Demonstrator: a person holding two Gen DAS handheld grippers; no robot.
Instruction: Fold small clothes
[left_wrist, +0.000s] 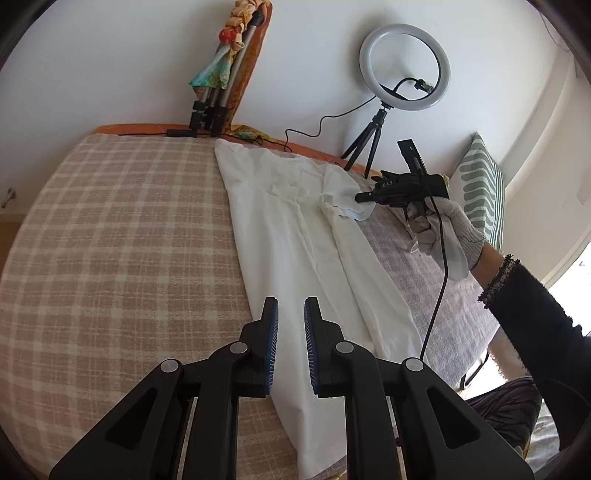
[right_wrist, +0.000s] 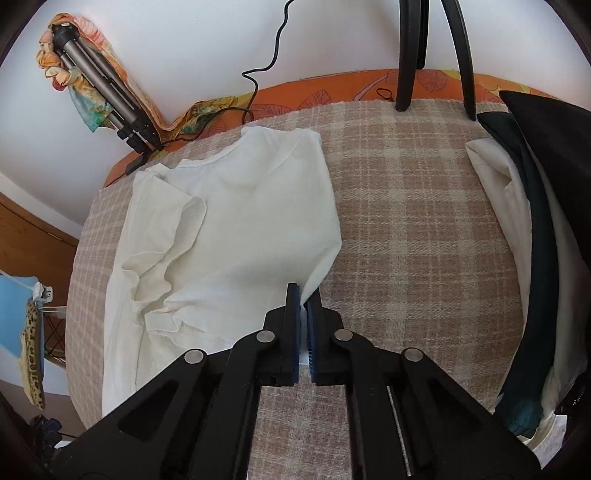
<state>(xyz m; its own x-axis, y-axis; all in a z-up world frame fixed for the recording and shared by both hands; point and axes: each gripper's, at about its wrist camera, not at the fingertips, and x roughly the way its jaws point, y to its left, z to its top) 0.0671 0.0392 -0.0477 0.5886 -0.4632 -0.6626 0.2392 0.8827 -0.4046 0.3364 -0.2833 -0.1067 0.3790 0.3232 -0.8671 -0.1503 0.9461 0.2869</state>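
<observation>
My right gripper (right_wrist: 303, 317) pinches the sleeve edge of the white cotton T-shirt (right_wrist: 236, 206), mid side-fold. My left gripper (left_wrist: 291, 332) hovers spread above the hem. Next, I judge, the sleeve carries across the shirt's middle.

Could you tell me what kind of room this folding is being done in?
Probably a bedroom at home, set up for recording. The white shirt lies on a plaid blanket over what looks like a bed, a striped pillow leans by the wall, and a ring light stands on a small tripod.
</observation>
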